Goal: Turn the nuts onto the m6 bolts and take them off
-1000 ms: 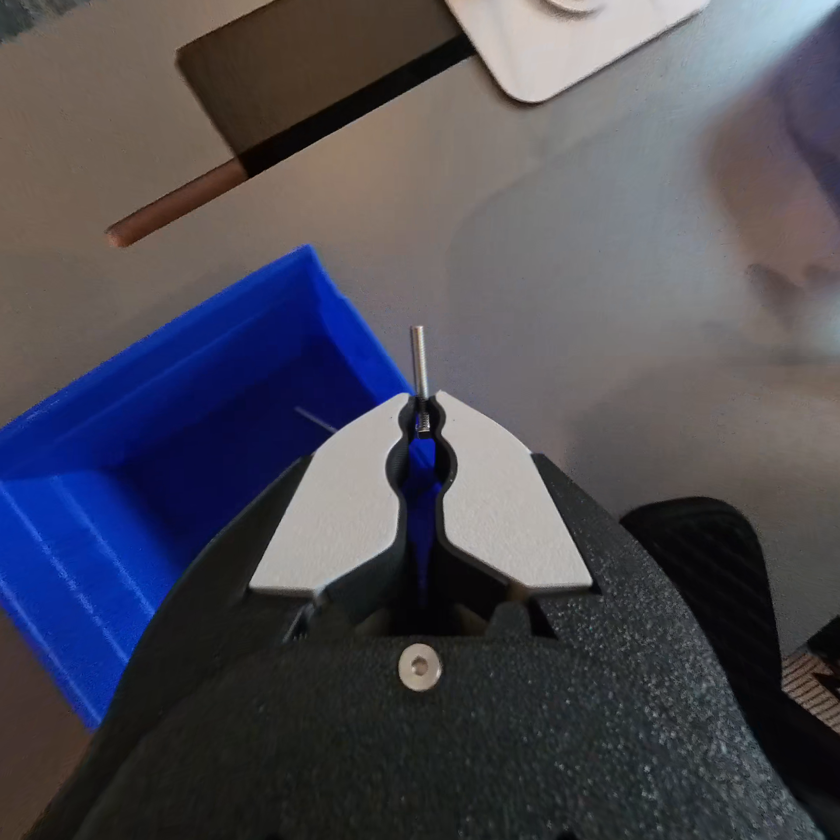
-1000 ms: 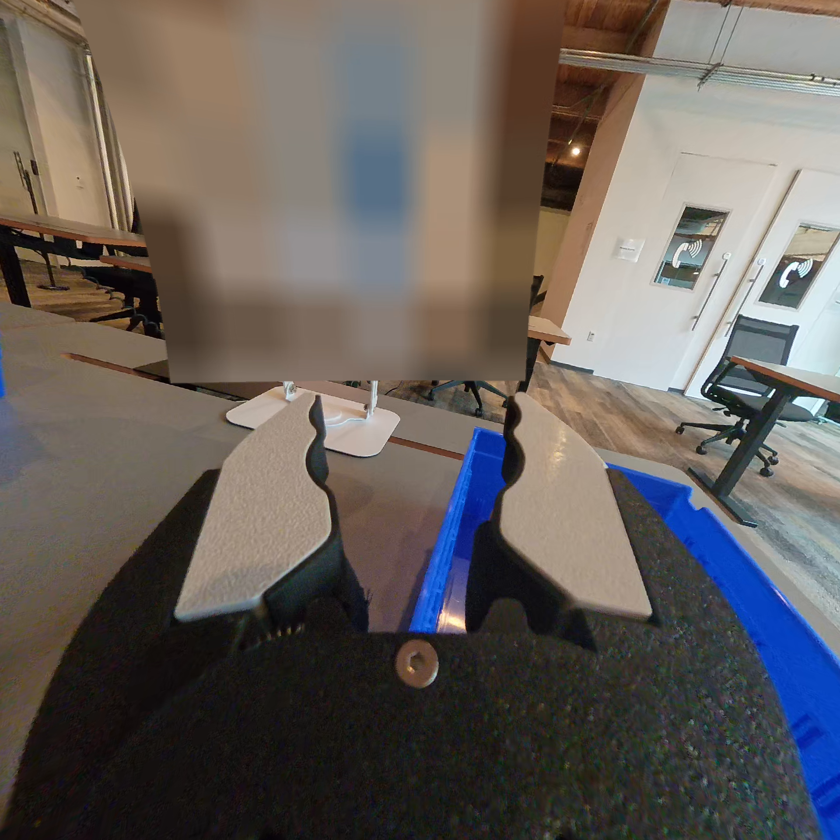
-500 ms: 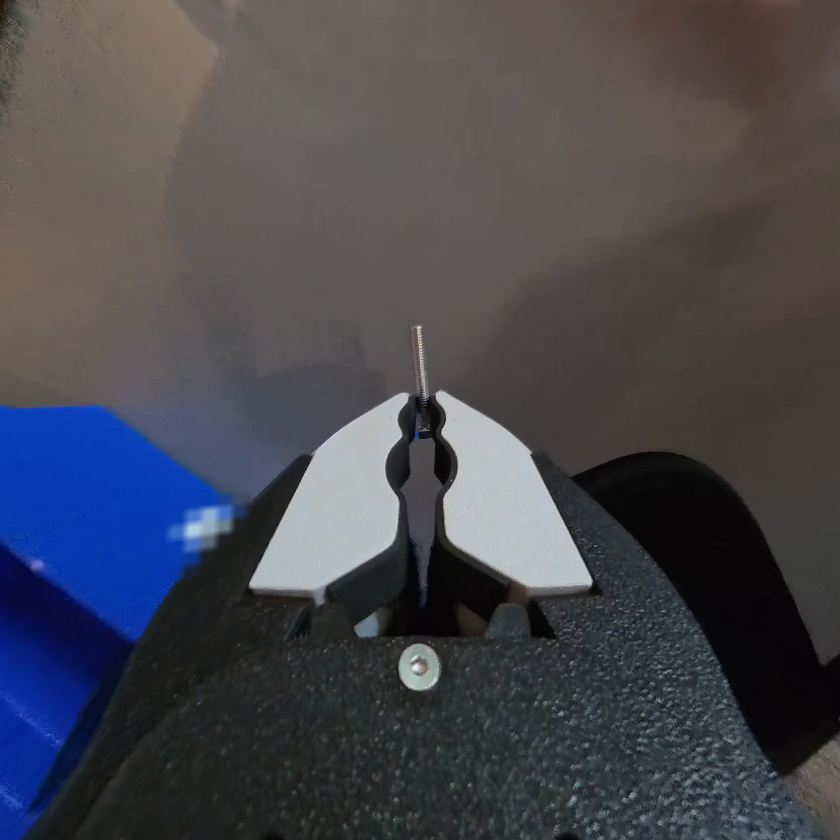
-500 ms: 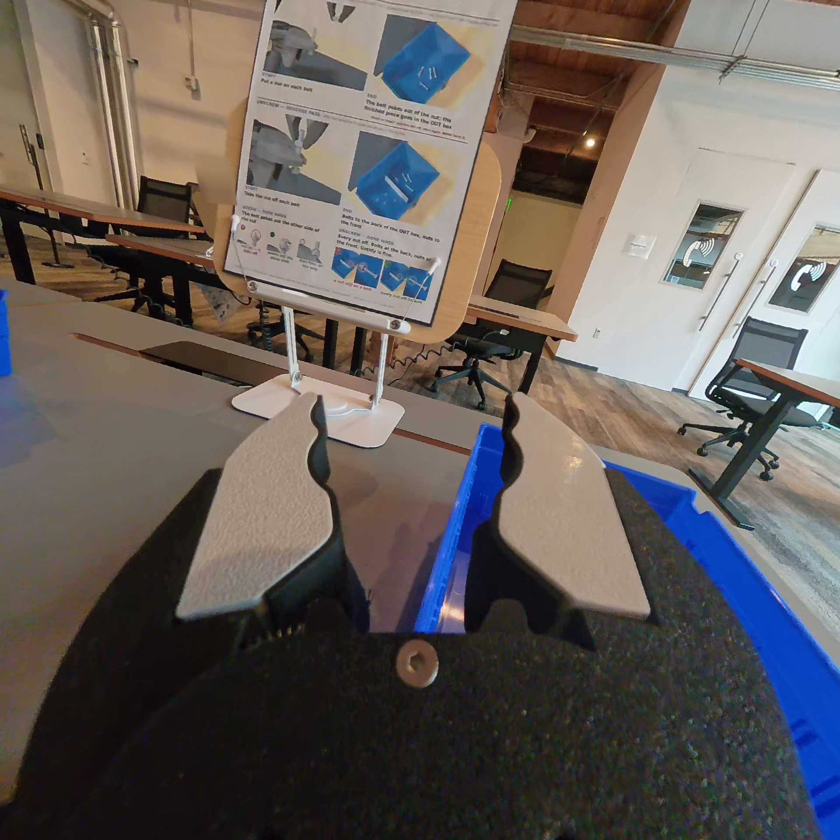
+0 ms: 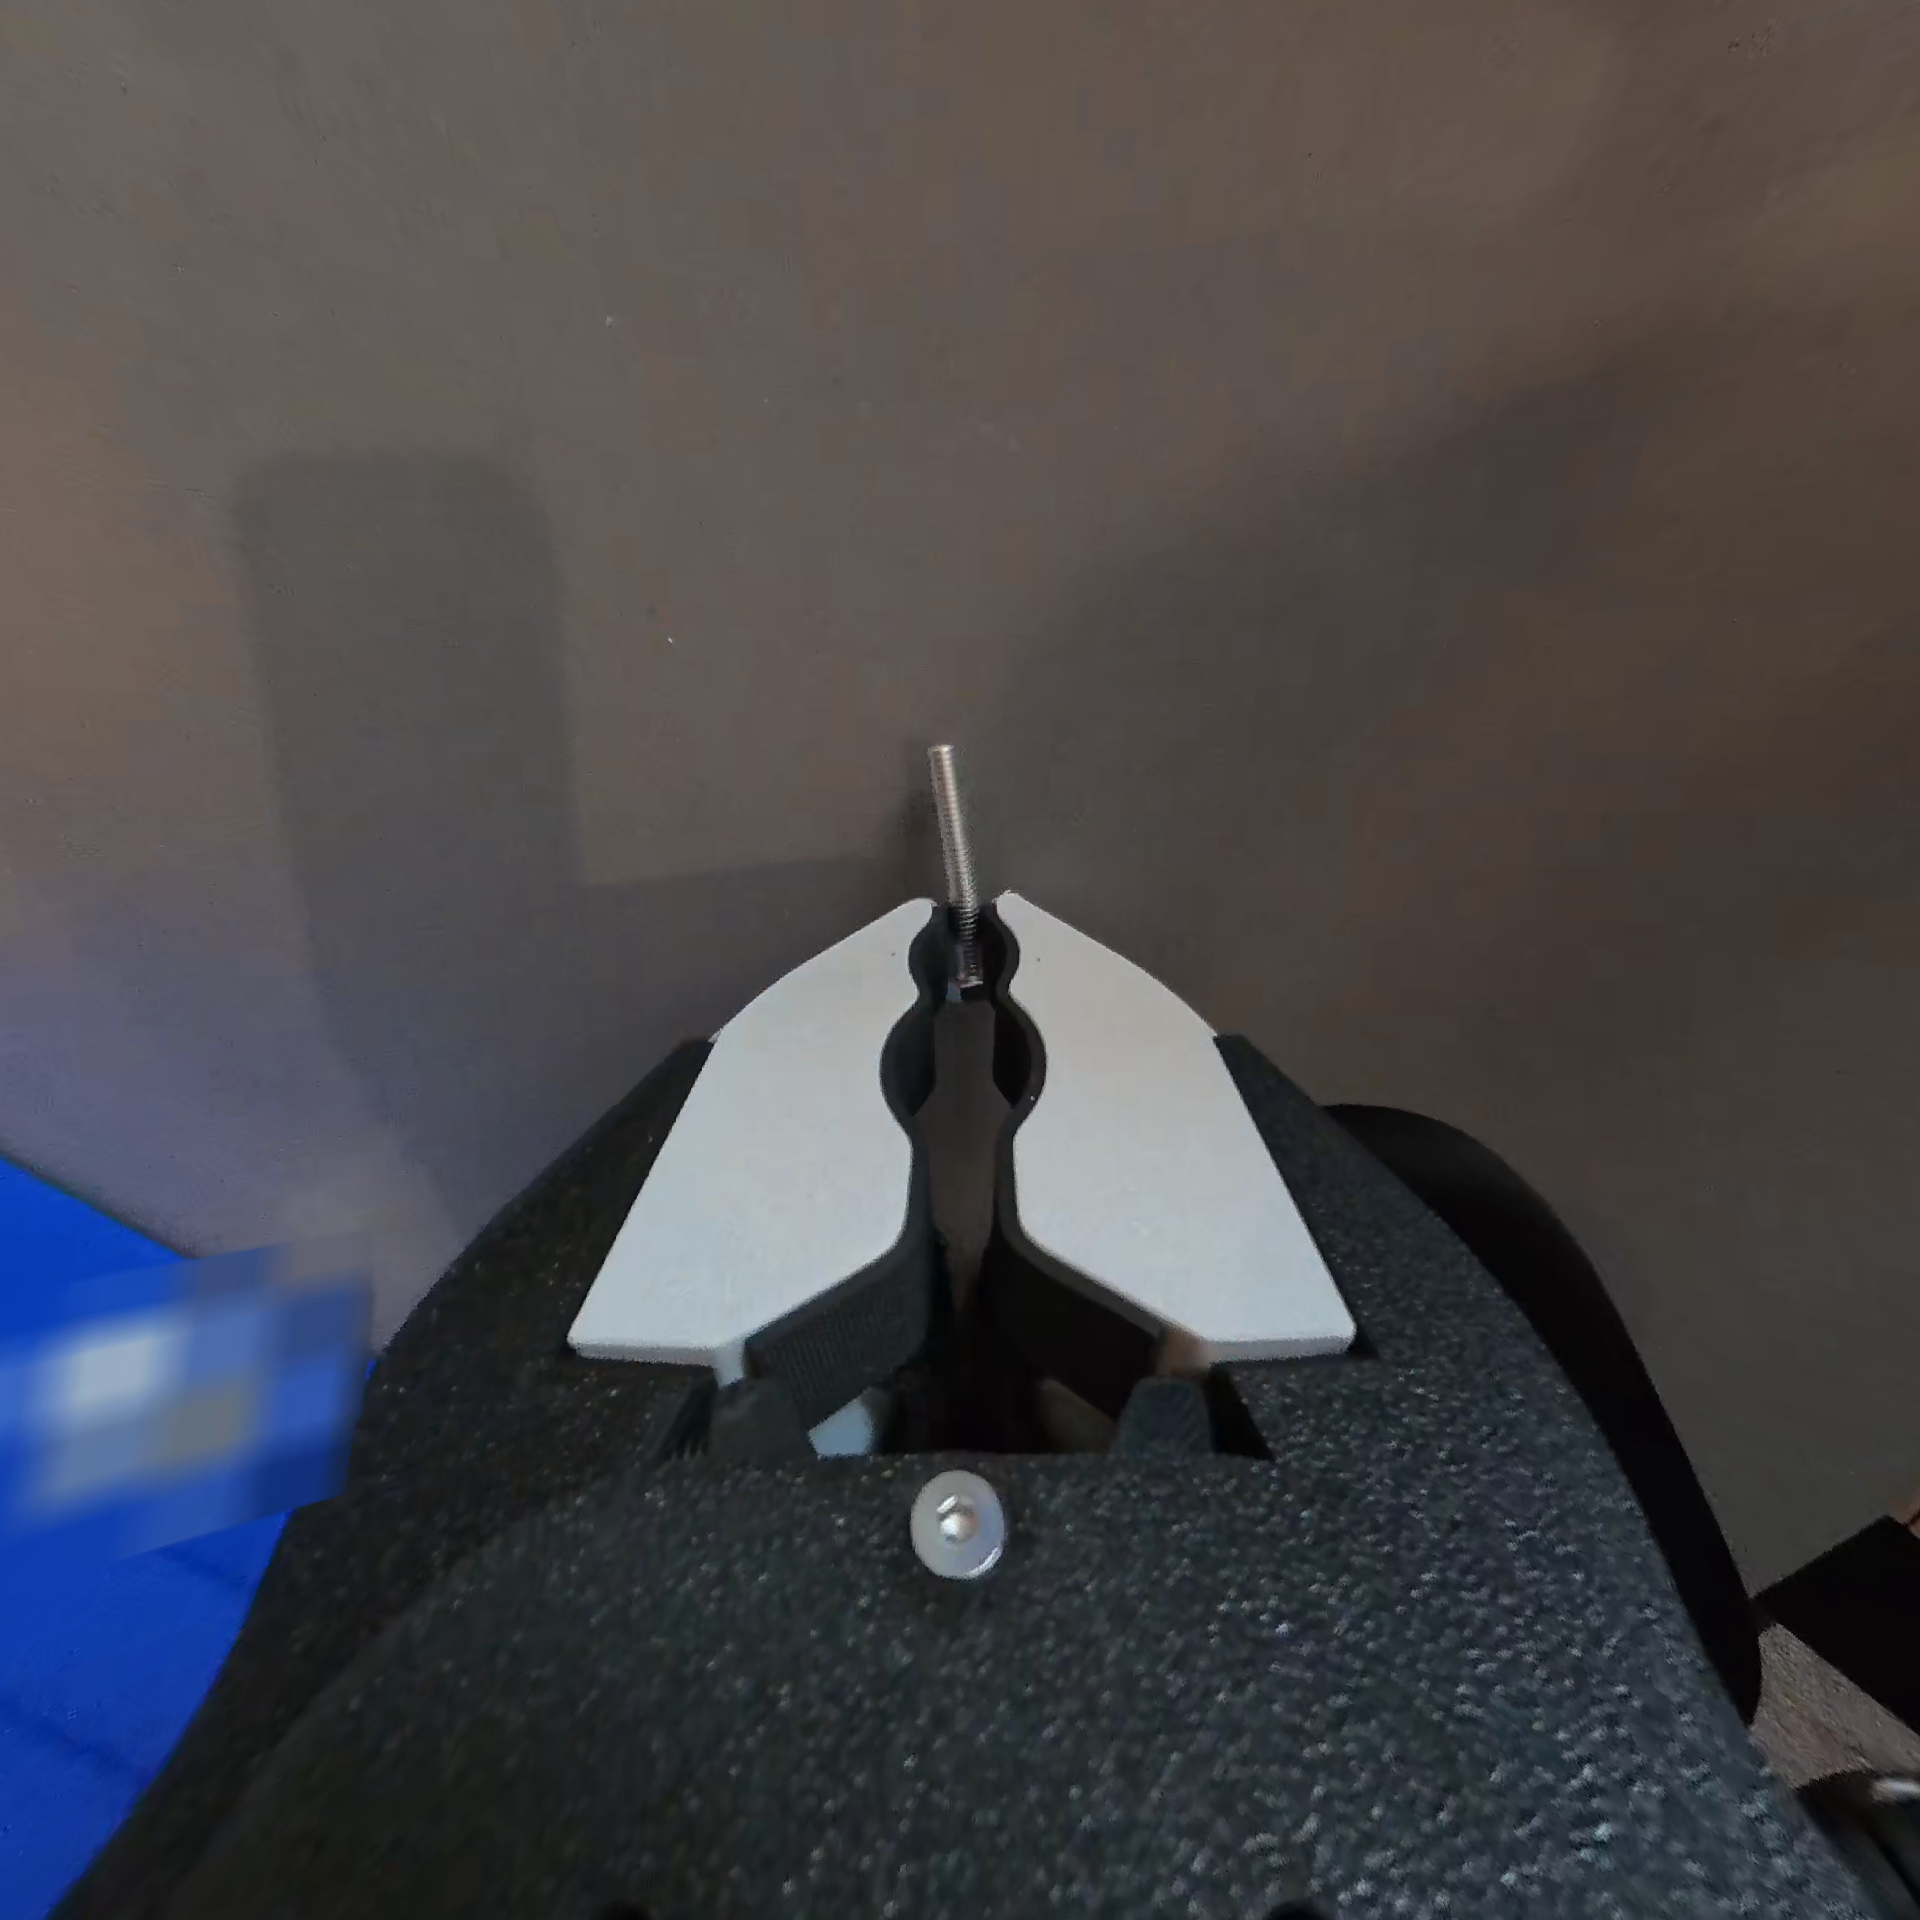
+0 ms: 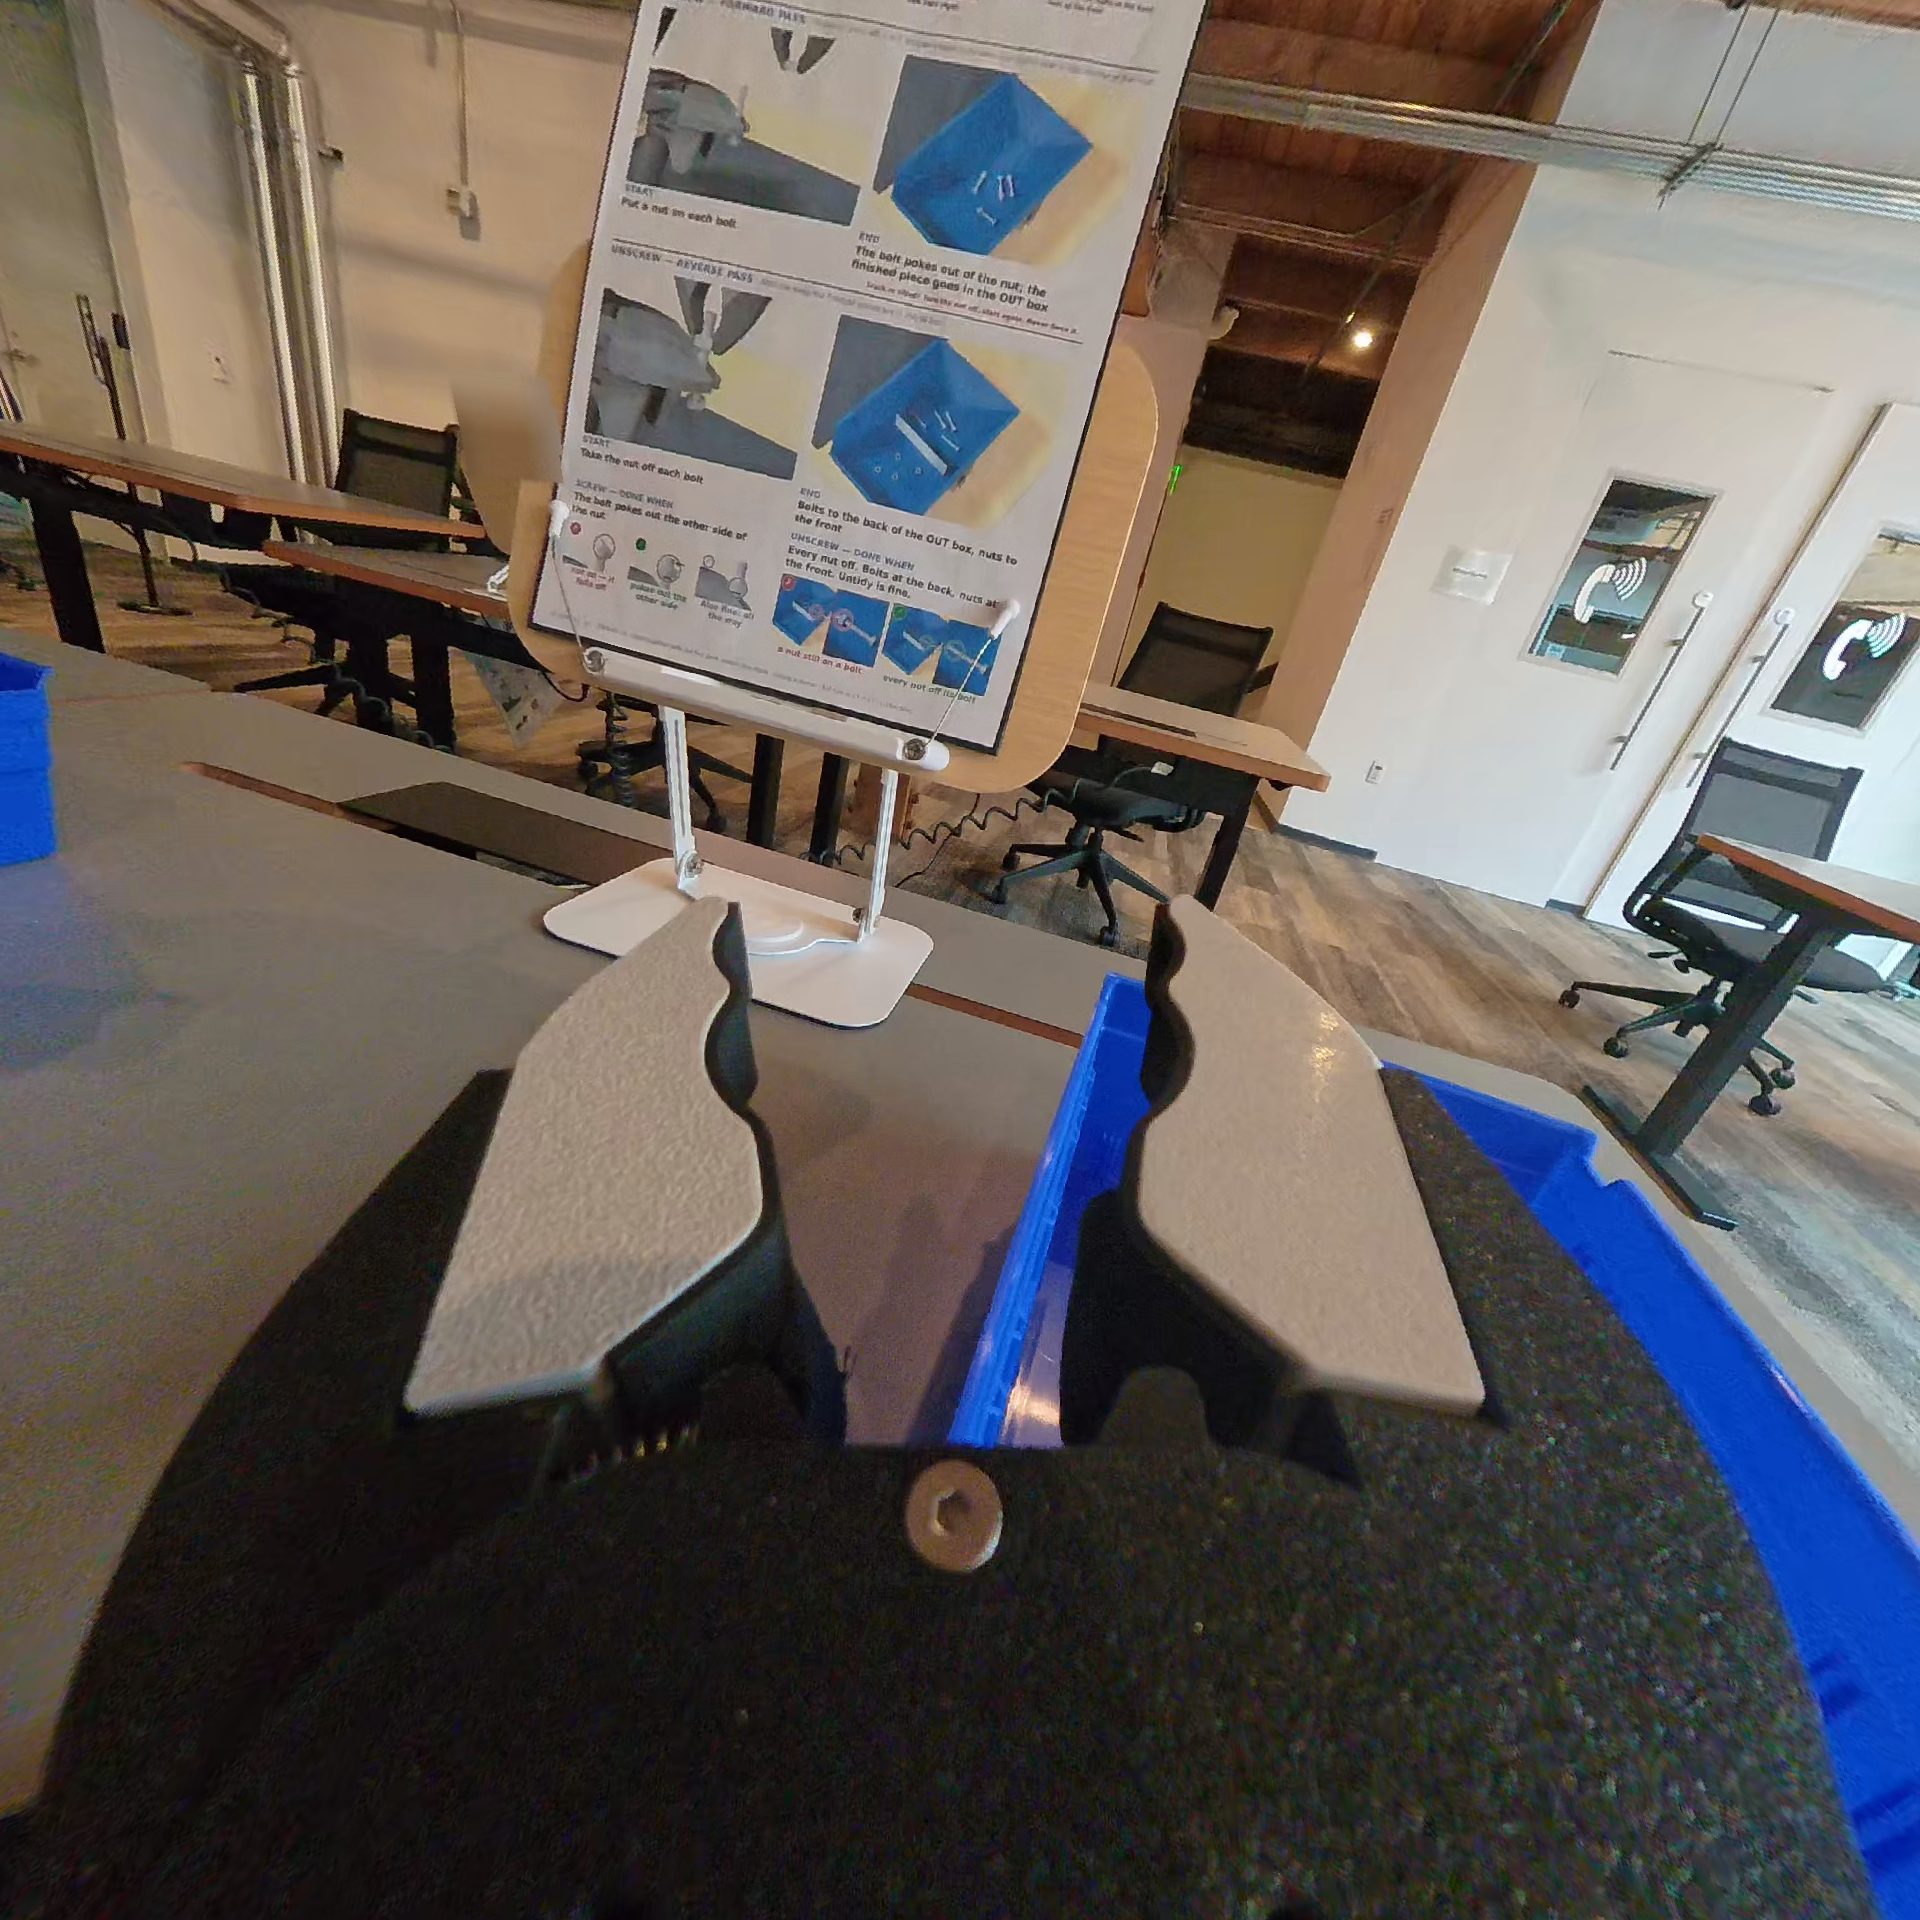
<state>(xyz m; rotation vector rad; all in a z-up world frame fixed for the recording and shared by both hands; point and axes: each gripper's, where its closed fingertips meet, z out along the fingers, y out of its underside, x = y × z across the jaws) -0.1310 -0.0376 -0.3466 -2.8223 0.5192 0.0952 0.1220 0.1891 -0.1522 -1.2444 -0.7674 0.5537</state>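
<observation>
In the left wrist view my left gripper (image 5: 961, 920) is shut on a thin silver threaded bolt (image 5: 950, 821). The bolt stands straight out past the fingertips over the grey table (image 5: 1247, 468), with its lower end clamped in the notch between the pads. No nut shows on its thread. In the right wrist view my right gripper (image 6: 945, 935) is open and empty, held above the grey table (image 6: 260, 1018) at the left rim of a blue bin (image 6: 1538, 1164). The bin's inside is hidden by the gripper.
A blue bin (image 5: 94, 1475) lies at the lower left of the left wrist view. A white stand with an instruction sheet (image 6: 831, 364) is on the table ahead of the right gripper. Another blue bin (image 6: 21, 758) sits far left. Desks and office chairs stand beyond. The grippers' ends are close to 40 cm from one another.
My left gripper has swung away from the blue bin with the bolt still clamped; the bin has slid to the lower left. The right gripper has tilted upward and stays open.
</observation>
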